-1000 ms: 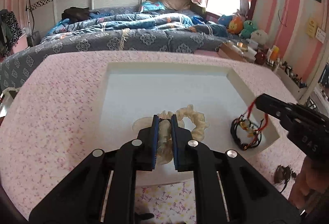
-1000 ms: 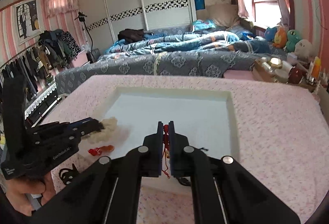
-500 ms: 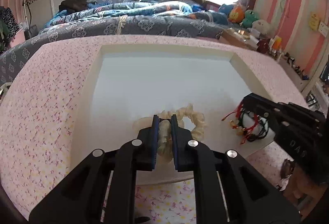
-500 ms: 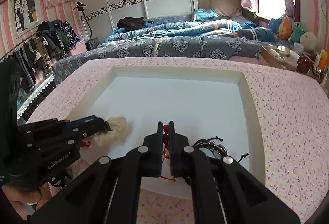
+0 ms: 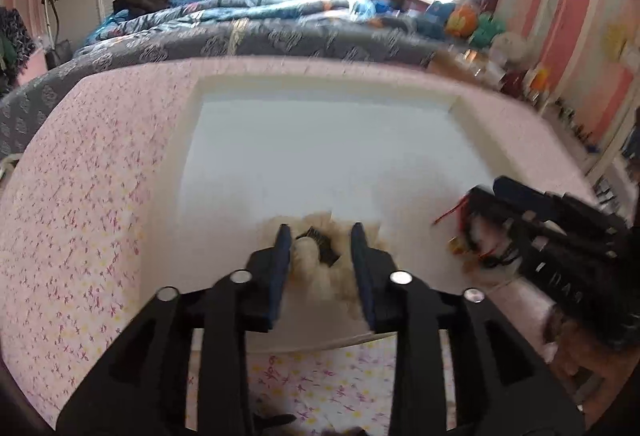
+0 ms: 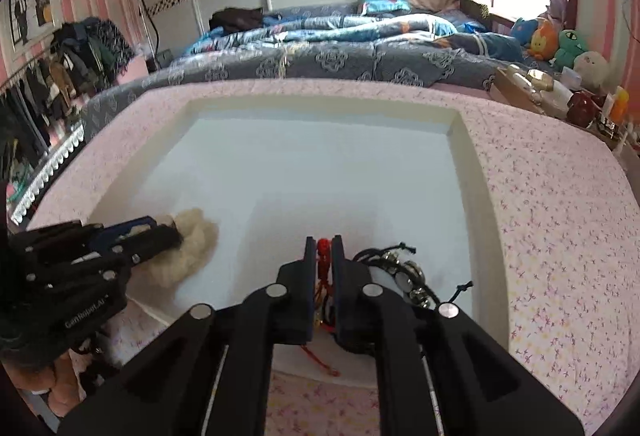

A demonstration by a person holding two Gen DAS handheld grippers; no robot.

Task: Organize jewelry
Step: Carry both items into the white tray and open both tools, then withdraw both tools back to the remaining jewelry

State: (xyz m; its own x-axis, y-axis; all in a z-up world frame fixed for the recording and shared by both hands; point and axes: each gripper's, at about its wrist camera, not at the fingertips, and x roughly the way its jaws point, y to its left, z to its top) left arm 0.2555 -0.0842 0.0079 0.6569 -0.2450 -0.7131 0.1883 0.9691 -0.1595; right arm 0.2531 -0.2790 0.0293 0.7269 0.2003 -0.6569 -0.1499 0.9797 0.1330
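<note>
The left gripper [image 5: 319,236] stands with its blue-padded jaws apart, straddling the cream, fluffy fabric scrunchie [image 5: 320,268], which lies on the floor of the shallow white rectangular tray [image 6: 464,171] near its front edge. A small dark item, too blurred to identify, sits on the scrunchie between the jaws. In the right wrist view the same scrunchie [image 6: 188,252] lies at the tray's front left, touching the left gripper's tips.

The right gripper [image 6: 325,248] is closed on a red knotted cord bracelet [image 6: 324,260]; the cord's tail hangs below the jaws toward the tray's front rim. Just beside it on the right lies a black cord bracelet with silver bells [image 6: 400,272], on the tray floor and touching the gripper body. The tray rests on a pink floral-print tablecloth [image 6: 560,236].

Likely faults:
- The scrunchie fabric could snag on a pad when the left gripper withdraws and be dragged over the front rim.
- The red cord's loose tail could catch on the black bracelet, so that releasing or shifting one disturbs the other.
- The red bracelet is close to the front rim; released here, it may land partly outside the tray.
</note>
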